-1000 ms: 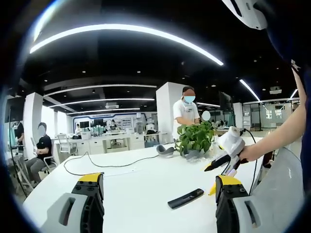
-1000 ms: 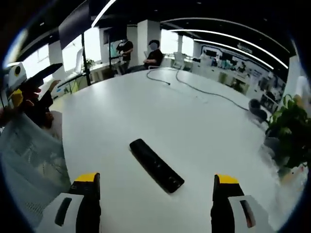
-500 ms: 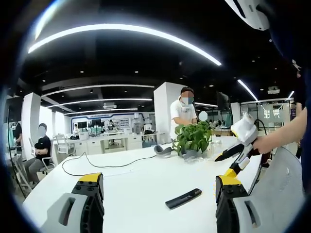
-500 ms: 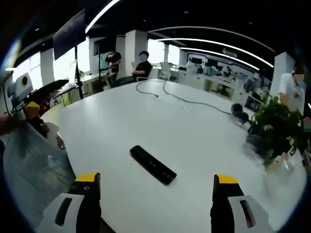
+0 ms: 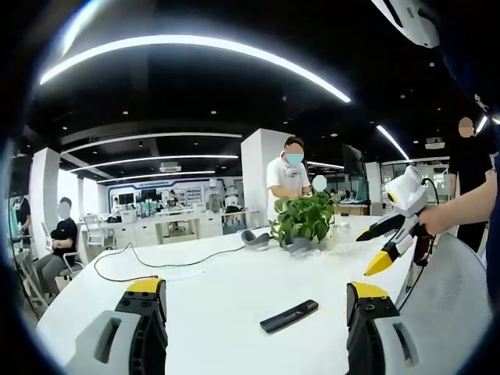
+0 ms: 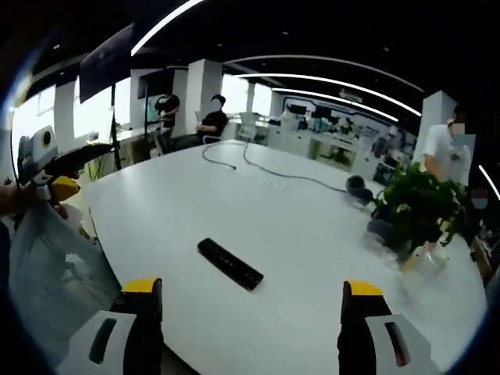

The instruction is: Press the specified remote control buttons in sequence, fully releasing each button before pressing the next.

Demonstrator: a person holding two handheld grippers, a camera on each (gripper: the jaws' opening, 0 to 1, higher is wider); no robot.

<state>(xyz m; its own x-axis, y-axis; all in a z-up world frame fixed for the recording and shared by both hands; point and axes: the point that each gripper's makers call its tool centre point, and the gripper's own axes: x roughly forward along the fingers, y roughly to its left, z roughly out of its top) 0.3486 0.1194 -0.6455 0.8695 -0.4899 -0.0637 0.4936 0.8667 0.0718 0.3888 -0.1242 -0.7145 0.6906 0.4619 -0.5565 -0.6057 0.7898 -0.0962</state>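
Two grippers up, both off the table, neither touching anything. Left gripper (image 5: 256, 312): jaws spread wide, nothing between them. Right gripper (image 6: 251, 312): same, jaws wide apart and empty.

Remote control (image 6: 230, 264) lies flat on the white table (image 6: 297, 226), alone on a bare patch, well apart from the potted plant (image 6: 422, 207) far right and the black cable (image 6: 258, 166) running across the far side. In the left gripper view the remote control (image 5: 289, 316) sits ahead, slightly right of centre, closer to the right jaw than the left, with the plant (image 5: 305, 220) beyond it.

Key relation: in the right gripper view the remote is ahead and a bit left of the jaw midline, long axis diagonal, far-left end to near-right end, so it crosses the approach line instead of running along it. In the left gripper view the axis also runs diagonal, near-left to far-right. Button face too small to read; can't tell which end holds the target keys.

Which gripper is nearer: hard to call, both hover clear of it. The right gripper shows in the left gripper view (image 5: 391, 246), raised well above the table at the right. Judgement: no press begun yet; whichever goes in must descend and line one jaw tip over a button.
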